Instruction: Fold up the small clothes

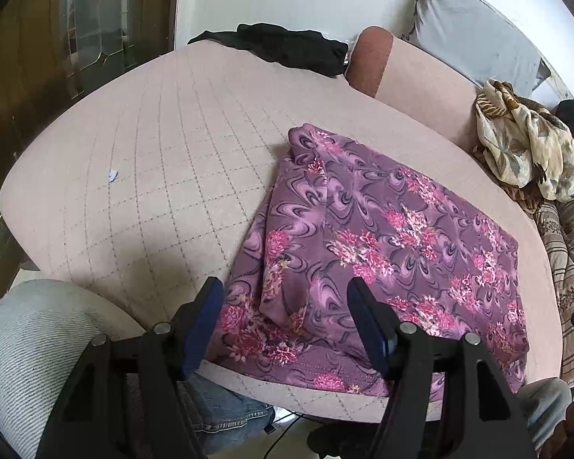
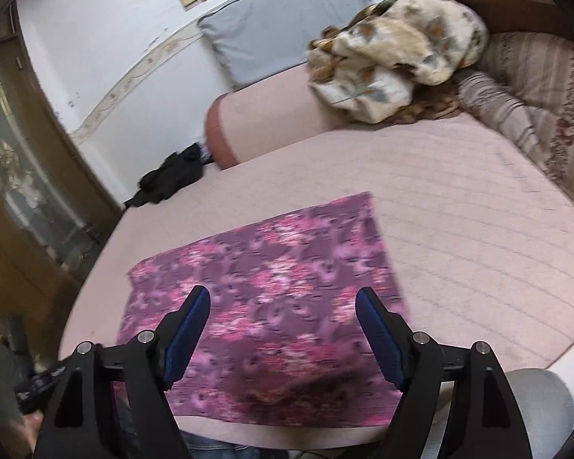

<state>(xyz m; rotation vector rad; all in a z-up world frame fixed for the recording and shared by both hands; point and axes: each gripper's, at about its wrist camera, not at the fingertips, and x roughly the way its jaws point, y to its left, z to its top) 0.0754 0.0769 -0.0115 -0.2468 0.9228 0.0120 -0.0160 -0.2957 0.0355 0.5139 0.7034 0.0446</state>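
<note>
A purple garment with pink flowers [image 1: 382, 244] lies folded on the pink quilted bed [image 1: 153, 153], near its front edge. It also shows in the right wrist view [image 2: 271, 298] as a rough rectangle, blurred. My left gripper [image 1: 285, 287] is open and empty, hovering over the garment's near left part. My right gripper [image 2: 283, 298] is open and empty, above the garment's near edge. Neither gripper touches the cloth.
A black garment [image 1: 294, 48] lies at the bed's far edge; it also shows in the right wrist view [image 2: 172, 179]. A cream floral cloth heap [image 1: 528, 145] sits at the right, beside striped bedding [image 2: 535, 107]. A grey pillow [image 2: 283, 19] leans on the wall. A wooden door [image 1: 57, 38] is left.
</note>
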